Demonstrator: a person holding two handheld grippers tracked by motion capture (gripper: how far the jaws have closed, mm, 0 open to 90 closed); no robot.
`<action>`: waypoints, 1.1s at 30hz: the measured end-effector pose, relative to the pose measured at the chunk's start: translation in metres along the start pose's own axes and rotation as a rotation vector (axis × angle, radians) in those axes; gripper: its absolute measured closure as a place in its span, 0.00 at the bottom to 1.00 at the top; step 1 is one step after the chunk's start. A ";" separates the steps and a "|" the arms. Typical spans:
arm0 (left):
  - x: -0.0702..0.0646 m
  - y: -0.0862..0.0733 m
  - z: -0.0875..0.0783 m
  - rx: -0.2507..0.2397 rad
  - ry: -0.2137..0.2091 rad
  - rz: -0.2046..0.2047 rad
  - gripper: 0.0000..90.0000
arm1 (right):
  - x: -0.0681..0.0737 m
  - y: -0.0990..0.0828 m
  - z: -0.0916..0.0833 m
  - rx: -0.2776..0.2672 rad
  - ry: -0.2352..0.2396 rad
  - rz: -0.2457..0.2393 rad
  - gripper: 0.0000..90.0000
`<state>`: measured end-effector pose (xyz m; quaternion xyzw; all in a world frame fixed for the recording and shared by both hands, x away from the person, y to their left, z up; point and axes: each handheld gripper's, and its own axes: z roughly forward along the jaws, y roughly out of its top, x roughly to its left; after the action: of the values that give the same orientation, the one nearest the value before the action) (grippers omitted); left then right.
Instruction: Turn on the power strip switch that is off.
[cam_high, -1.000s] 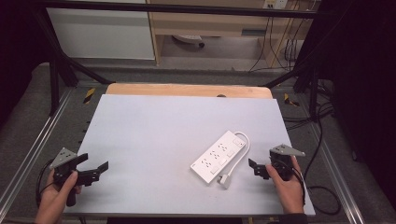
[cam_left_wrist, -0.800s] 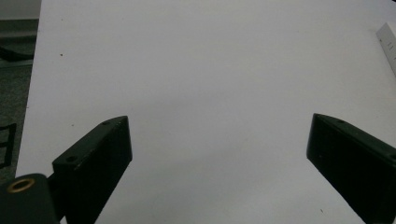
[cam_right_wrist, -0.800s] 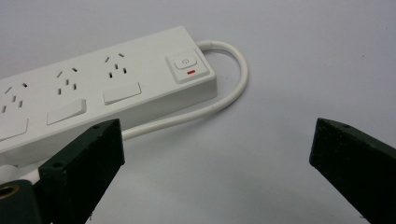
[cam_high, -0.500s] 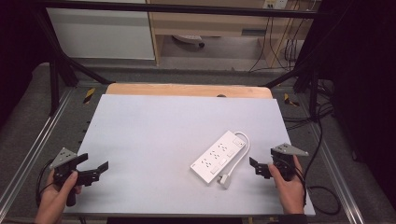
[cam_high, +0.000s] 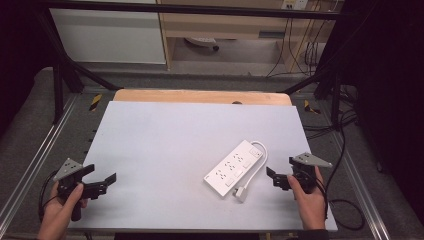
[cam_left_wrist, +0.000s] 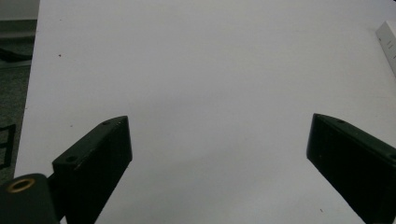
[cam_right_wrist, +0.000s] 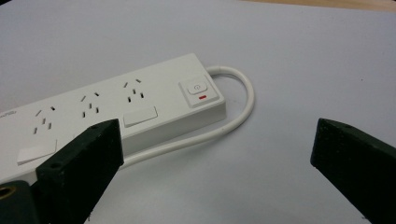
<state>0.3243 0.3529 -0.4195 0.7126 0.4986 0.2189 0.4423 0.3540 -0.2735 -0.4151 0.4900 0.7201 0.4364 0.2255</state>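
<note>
High view vs a second ago: power strip (cam_high: 235, 168) hasn't moved, lying diagonally on the right half of the desk (cam_high: 165, 145) with its cable (cam_high: 260, 162) looped round the switch end and the plug (cam_high: 241, 193) just beside its near end; right gripper (cam_high: 272, 177) has barely crept, left gripper (cam_high: 102, 182) idle at the near-left corner, so my read is the approach hasn't really started. Strip is a glossy white rigid plastic bar with a smooth round cable on a matte pale desk; fingers on both grippers are spread wide, holding nothing.
</note>
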 end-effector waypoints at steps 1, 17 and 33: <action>0.000 0.000 0.000 0.000 0.000 0.000 0.08 | 0.000 0.000 0.000 0.000 0.000 0.000 0.03; 0.000 0.000 0.000 0.001 0.000 0.003 0.08 | -0.004 0.009 -0.005 -0.054 -0.008 0.005 0.03; 0.000 0.000 0.000 0.003 0.000 0.005 0.08 | 0.003 0.019 -0.006 -0.124 -0.012 0.020 0.03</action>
<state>0.3243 0.3532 -0.4194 0.7147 0.4971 0.2193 0.4404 0.3577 -0.2701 -0.3957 0.4850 0.6854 0.4793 0.2554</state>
